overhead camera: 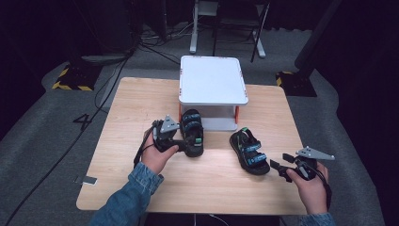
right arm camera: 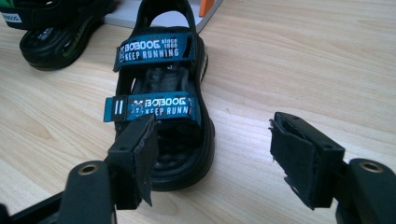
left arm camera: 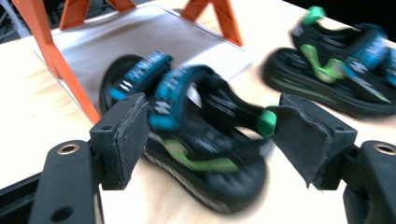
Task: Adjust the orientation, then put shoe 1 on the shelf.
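Note:
Two black sandals with blue straps and green trim lie on the wooden table (overhead camera: pixel 136 103). The left sandal (overhead camera: pixel 193 133) (left arm camera: pixel 201 144) rests with its toe end on the base plate of a white stand. My left gripper (overhead camera: pixel 180 140) (left arm camera: pixel 208 126) is right at this sandal's side, open, its pads flanking the heel without pressing on it. The right sandal (overhead camera: pixel 249 151) (right arm camera: pixel 161 102) lies on bare wood. Just short of its near end my right gripper (overhead camera: pixel 278 167) (right arm camera: pixel 212 144) stands open with nothing between its pads. The left sandal (right arm camera: pixel 51 28) also shows far off in the right gripper view.
A white two-level stand (overhead camera: pixel 212 80) with orange legs (left arm camera: pixel 51 56) stands at the table's far middle; its grey base plate (left arm camera: pixel 140 42) lies flat on the wood. Dark floor, cables and chair legs lie beyond the table's far edge.

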The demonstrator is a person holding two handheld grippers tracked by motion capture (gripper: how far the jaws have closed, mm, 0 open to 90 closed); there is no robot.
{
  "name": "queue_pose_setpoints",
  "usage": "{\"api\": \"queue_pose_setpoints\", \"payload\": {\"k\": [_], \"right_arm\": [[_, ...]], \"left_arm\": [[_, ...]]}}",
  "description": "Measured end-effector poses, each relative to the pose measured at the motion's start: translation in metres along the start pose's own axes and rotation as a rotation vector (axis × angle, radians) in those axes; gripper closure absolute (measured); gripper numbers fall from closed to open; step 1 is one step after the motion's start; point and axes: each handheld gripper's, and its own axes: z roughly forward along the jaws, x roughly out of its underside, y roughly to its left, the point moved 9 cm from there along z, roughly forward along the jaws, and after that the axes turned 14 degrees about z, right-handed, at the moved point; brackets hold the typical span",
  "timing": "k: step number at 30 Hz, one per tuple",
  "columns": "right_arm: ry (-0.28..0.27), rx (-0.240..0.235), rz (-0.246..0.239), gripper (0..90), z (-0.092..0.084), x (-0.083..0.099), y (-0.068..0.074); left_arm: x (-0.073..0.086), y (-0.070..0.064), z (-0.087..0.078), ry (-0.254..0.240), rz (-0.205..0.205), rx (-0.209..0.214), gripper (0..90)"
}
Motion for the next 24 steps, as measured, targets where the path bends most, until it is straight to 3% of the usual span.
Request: {"api": "queue_pose_setpoints", "payload": {"k": [5,9,13,15,16,17,21,24], "right_arm": [[0.001,-0.009,-0.010,33.0,0.002,-0.002,0.002],[0.005,-0.021,-0.018,32.9,0.005,-0.003,0.007],[0.007,-0.026,-0.020,32.9,0.008,-0.004,0.008],[0.010,-0.026,-0.019,32.9,0.008,-0.004,0.008],[0.010,-0.026,-0.020,32.9,0.008,-0.004,0.008],[0.014,-0.028,-0.021,32.8,0.008,-0.004,0.008],[0.017,-0.027,-0.024,32.9,0.011,-0.003,0.009],[0.023,-0.025,-0.023,32.8,0.013,-0.002,0.010]], "left_arm": [[0.004,-0.028,-0.016,0.024,0.006,0.027,27.8],[0.011,-0.053,-0.018,0.052,0.071,0.034,26.8],[0.019,-0.069,-0.011,0.068,0.056,0.051,27.1],[0.025,-0.063,-0.005,0.079,0.020,-0.017,21.2],[0.025,-0.063,-0.005,0.079,0.020,-0.017,17.1],[0.032,-0.057,-0.001,0.083,-0.014,-0.082,16.2],[0.038,-0.053,0.012,0.091,-0.055,-0.106,16.3],[0.037,-0.042,0.028,0.081,-0.070,-0.167,16.3]]}}
